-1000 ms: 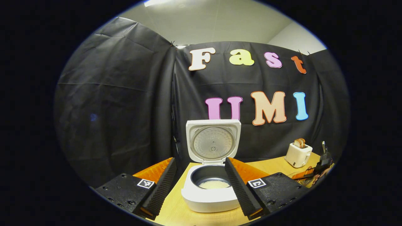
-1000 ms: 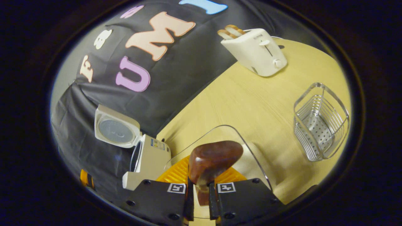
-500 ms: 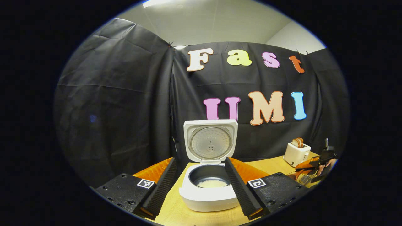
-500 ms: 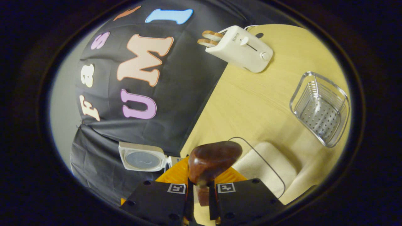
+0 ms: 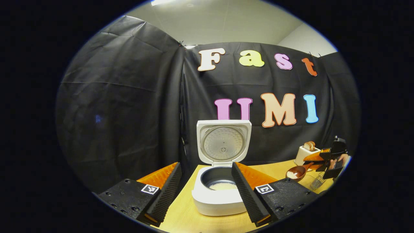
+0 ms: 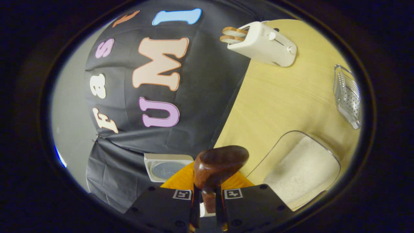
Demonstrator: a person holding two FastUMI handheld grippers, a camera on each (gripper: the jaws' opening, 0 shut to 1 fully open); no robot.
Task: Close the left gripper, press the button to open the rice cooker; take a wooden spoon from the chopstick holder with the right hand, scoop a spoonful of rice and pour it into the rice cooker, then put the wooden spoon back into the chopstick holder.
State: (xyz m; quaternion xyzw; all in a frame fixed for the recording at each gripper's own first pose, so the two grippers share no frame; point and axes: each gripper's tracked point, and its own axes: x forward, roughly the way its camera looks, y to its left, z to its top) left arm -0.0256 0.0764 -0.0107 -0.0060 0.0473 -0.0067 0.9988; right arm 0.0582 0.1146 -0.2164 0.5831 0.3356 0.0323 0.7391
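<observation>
The white rice cooker [image 5: 221, 200] stands on the table with its lid [image 5: 223, 142] up and some rice in its dark pot [image 5: 221, 185]. My left gripper [image 5: 205, 166] is open, its fingers on either side of the cooker and short of it. At the far right of the left gripper view, the right gripper [image 5: 325, 158] holds the wooden spoon [image 5: 295, 173] level above the table, white rice in its bowl. In the right gripper view my right gripper [image 6: 205, 202] is shut on the handle of the dark brown spoon [image 6: 220, 163], whose bowl hides part of the cooker lid [image 6: 163, 168].
A clear container of rice [image 6: 302, 168] lies below and to the right of the spoon. The perforated chopstick holder [image 6: 347, 94] stands farther off on the wooden table [image 6: 278, 97]. A white toaster [image 6: 263, 43] holding toast sits by the back wall.
The right gripper has lifted the spoon out of the rice container, now carrying rice, and turned leftward toward the cooker. The left gripper has stayed open and shifted only slightly.
</observation>
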